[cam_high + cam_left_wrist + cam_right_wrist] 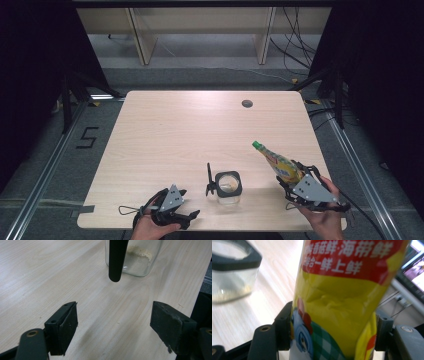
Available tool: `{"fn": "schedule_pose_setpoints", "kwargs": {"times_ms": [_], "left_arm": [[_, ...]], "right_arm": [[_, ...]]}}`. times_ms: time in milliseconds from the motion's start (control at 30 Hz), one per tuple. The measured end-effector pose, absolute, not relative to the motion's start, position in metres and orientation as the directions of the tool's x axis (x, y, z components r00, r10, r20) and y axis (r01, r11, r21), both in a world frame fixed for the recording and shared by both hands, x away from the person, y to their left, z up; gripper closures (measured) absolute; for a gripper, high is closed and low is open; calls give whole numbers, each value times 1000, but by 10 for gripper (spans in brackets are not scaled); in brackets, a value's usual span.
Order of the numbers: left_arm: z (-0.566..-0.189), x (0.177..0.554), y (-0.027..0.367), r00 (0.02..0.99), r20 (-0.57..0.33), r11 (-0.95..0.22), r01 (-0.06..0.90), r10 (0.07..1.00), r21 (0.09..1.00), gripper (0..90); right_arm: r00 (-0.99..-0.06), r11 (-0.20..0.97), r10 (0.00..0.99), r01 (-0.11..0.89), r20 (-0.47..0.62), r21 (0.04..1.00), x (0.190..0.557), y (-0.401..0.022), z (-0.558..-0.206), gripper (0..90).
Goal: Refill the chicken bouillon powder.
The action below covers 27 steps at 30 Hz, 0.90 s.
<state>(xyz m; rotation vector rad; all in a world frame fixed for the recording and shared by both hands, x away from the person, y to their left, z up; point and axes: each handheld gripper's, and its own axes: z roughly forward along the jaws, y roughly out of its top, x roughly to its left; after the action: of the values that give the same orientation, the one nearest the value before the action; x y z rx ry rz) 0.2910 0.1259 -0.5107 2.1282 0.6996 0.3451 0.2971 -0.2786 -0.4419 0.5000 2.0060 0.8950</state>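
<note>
My table point(175, 130) is pale wood-grain laminate, smooth with a soft sheen. The square clear glass jar point(229, 186) is glossy, topped by a matt black plastic rim; a matt black rod point(116, 258) hangs before it. My left gripper point(113, 326) has matt black plastic jaws faced with rough, frayed rubbery pads point(71, 323). My right gripper point(332, 332) pinches a yellow plastic bottle point(342, 300) whose glossy printed label is creased; its green cap point(256, 145) looks plastic.
</note>
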Motion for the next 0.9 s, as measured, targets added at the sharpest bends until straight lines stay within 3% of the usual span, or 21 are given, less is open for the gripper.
{"fn": "schedule_pose_setpoints", "kwargs": {"times_ms": [167, 700, 733, 767, 800, 900], "left_arm": [[-511, 292, 127, 808, 15, -497, 347, 588, 796, 214], [-510, 291, 127, 803, -6, -474, 357, 596, 805, 214], [-510, 291, 127, 802, -4, -475, 357, 597, 804, 214], [-509, 291, 127, 805, 2, -485, 356, 594, 799, 214], [-509, 291, 127, 804, -1, -479, 355, 595, 803, 214], [-510, 291, 127, 804, -4, -476, 357, 595, 804, 214]], "right_arm": [[-544, 753, 540, -30, -643, 658, 283, -269, -445, 367], [-527, 870, 351, -123, -774, 477, 260, -250, -449, 369], [-524, 892, 302, -139, -796, 430, 259, -248, -447, 369], [-529, 890, 318, -120, -787, 441, 257, -247, -450, 369], [-518, 910, 248, -164, -818, 380, 258, -244, -450, 369], [-513, 922, 220, -170, -830, 349, 256, -241, -452, 369]]}}
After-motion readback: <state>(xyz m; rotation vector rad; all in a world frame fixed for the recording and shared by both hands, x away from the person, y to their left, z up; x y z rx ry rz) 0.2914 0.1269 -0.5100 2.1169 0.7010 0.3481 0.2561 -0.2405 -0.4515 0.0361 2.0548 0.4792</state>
